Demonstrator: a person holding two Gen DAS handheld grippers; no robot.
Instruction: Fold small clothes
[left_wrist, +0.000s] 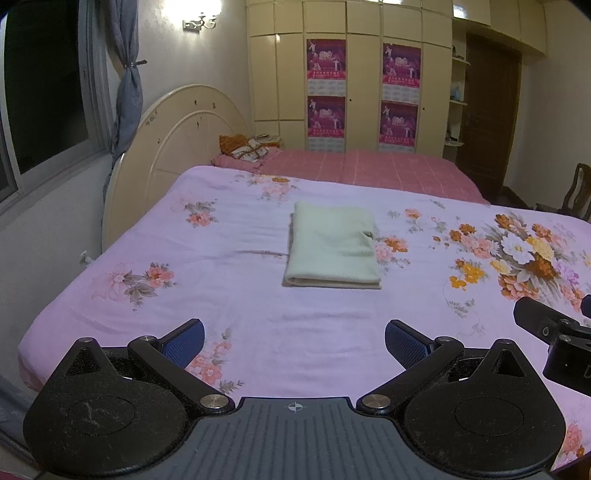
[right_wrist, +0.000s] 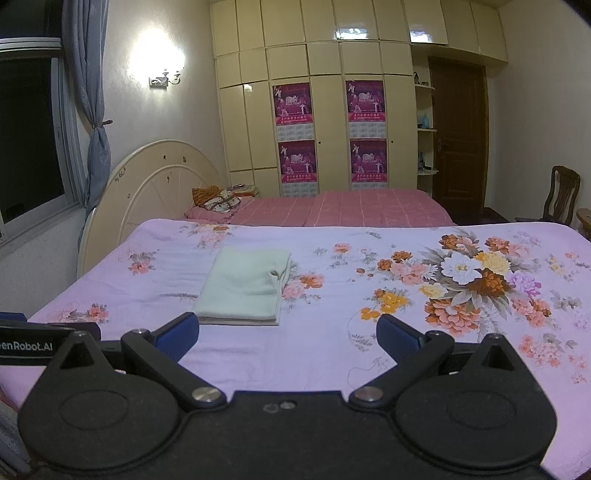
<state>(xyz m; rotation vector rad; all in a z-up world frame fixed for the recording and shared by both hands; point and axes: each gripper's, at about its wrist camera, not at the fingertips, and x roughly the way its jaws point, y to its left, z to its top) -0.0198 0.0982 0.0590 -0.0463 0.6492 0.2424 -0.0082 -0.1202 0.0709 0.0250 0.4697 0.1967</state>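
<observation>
Wardrobe (right_wrist: 325, 122) spans the far wall, well beyond both jaw sets, its doors carrying four magenta posters (right_wrist: 293, 104). Bed (left_wrist: 258, 332), under a lilac floral sheet, fills the ground ahead of and beneath both grippers; a second bed with a pink checked cover (right_wrist: 369, 206) lies beyond it, a rounded cream headboard (left_wrist: 184, 133) to the far left of the jaws. Cloth (left_wrist: 332, 245), pale green and folded into a flat rectangle, rests on the lilac sheet: in the left wrist view it lies straight ahead of the gap between the jaws and apart from them; in the right wrist view it lies ahead and to the left, its near edge just past the left fingertip. Left gripper (left_wrist: 294, 338): jaws spread wide, nothing between the blue pads (left_wrist: 186, 341), held over the sheet. Right gripper (right_wrist: 287, 334): jaws likewise spread and holding nothing. Each gripper's body shows at the edge of the other's view.
</observation>
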